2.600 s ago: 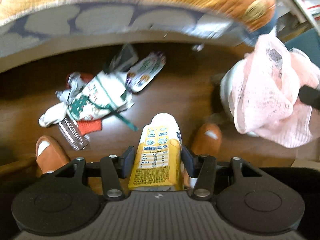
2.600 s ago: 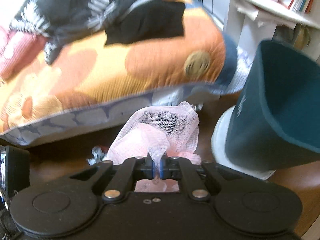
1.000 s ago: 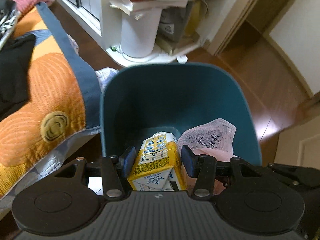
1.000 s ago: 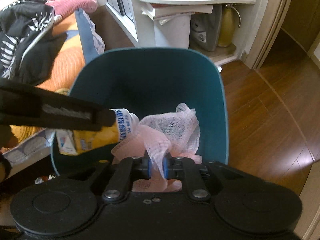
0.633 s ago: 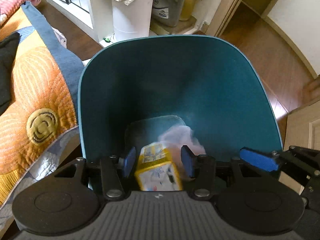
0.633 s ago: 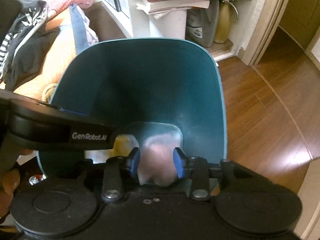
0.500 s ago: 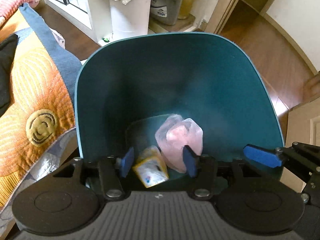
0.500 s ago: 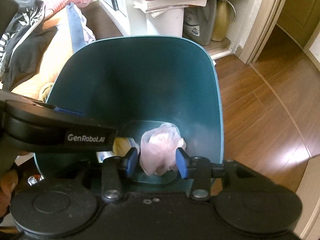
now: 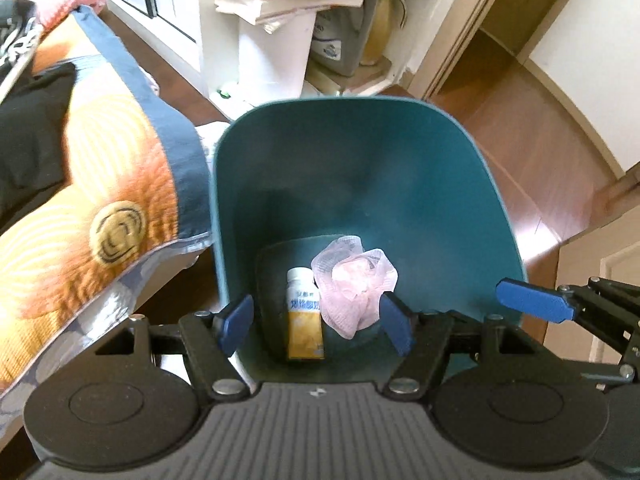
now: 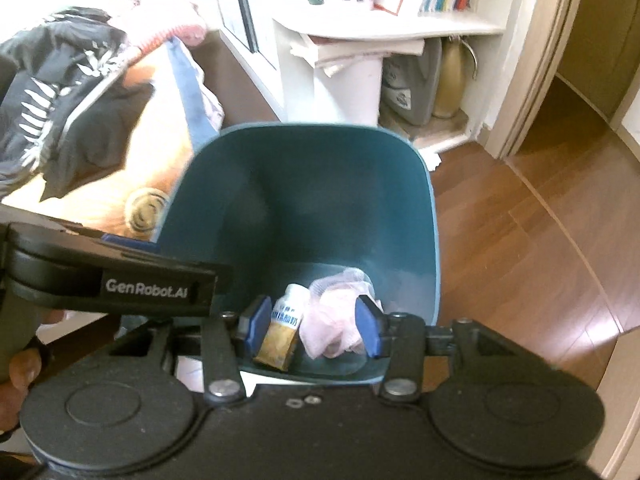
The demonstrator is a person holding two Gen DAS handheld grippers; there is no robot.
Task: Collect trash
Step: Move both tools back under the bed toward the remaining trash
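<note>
A teal trash bin (image 9: 360,168) stands on the floor below both grippers. At its bottom lie a yellow drink carton (image 9: 305,316) and a crumpled pink mesh bag (image 9: 352,284), side by side. My left gripper (image 9: 316,322) hangs over the bin's near rim, its jaws opening with nothing between the pads. In the right wrist view the same carton (image 10: 284,328) and mesh (image 10: 336,320) lie deep in the bin (image 10: 304,184). My right gripper (image 10: 312,326) is above them, its jaws opening and empty.
An orange quilt (image 9: 100,208) with dark clothes (image 10: 60,92) on it hangs beside the bin's left wall. A white shelf unit (image 9: 280,40) with a grey jug and a gold kettle stands behind. Wooden floor (image 9: 540,160) runs to the right. A hand (image 10: 20,364) grips the left tool.
The left gripper let go of the carton and the right let go of the pink mesh. Both fell to the bin's bottom. Both jaws spread wider and the grippers rose a little.
</note>
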